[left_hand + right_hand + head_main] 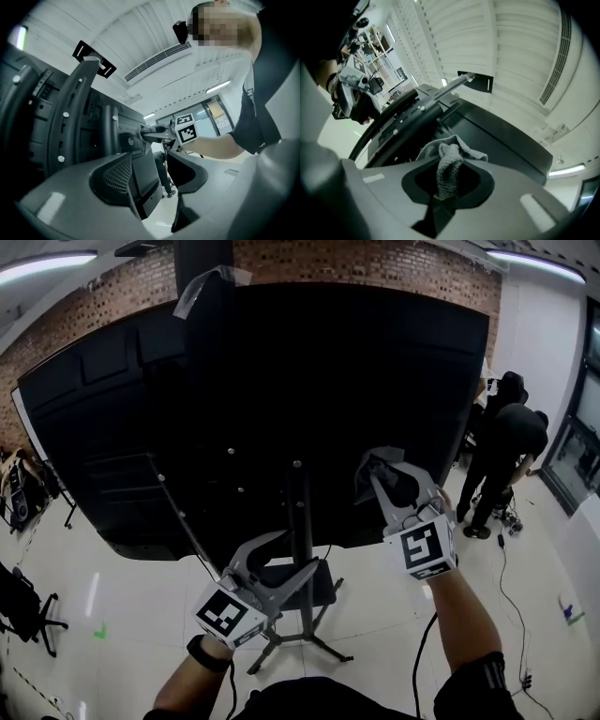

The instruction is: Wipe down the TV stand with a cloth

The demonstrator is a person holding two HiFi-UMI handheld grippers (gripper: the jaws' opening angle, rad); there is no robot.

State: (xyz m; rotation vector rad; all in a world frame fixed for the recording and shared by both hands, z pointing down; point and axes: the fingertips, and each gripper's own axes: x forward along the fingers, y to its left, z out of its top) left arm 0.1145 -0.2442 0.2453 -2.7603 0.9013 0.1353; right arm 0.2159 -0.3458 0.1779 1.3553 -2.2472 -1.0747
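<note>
Grey cloth (449, 164) sits clamped between the right tongs (444, 190); the left tongs (159, 185) gape open.

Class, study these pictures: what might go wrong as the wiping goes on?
1. The right gripper pinches only a narrow fold of the cloth, so the cloth may slip out as it rubs the TV back.
2. The left gripper is open close beside the stand pole and might knock it.

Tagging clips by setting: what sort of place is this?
Probably an office or lab space: a brick wall, ceiling strip lights, a glossy white floor and a large TV on a stand.
</note>
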